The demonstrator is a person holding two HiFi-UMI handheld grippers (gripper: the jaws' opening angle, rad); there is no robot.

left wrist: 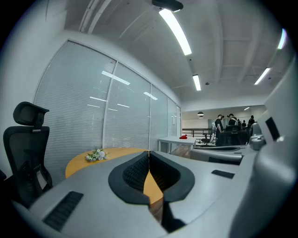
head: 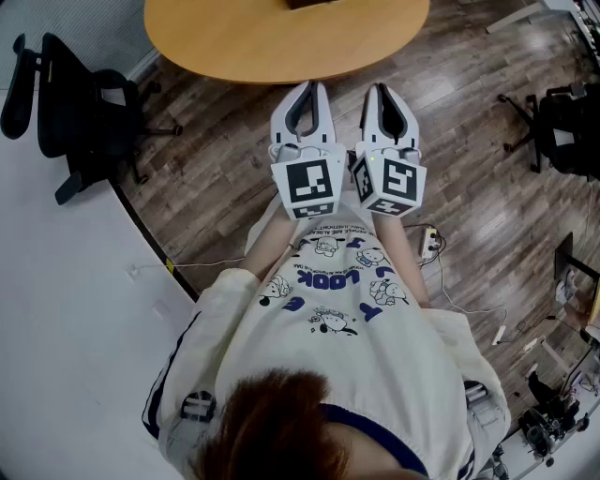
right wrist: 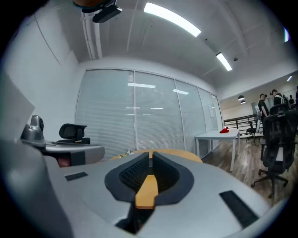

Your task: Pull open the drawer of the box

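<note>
Furthest left of the round wooden table, a black office chair stands on the plank floor beside a white wall. On the table's left part, in the left gripper view, lies a small posy of white flowers.

At the table's far edge, cut off by the top of the head view, sits what seems to be the dark brown box; too little of it shows to make out a drawer. Both grippers are well short of it, on the near side of the table.

The left gripper is held about level just before the table's near rim, its jaws closed tip to tip with nothing between them. Just beside it, the right gripper points the same way, its jaws likewise pressed together and empty.

Right of the table, a white power strip lies on the floor, and a second black chair stands further right.
</note>
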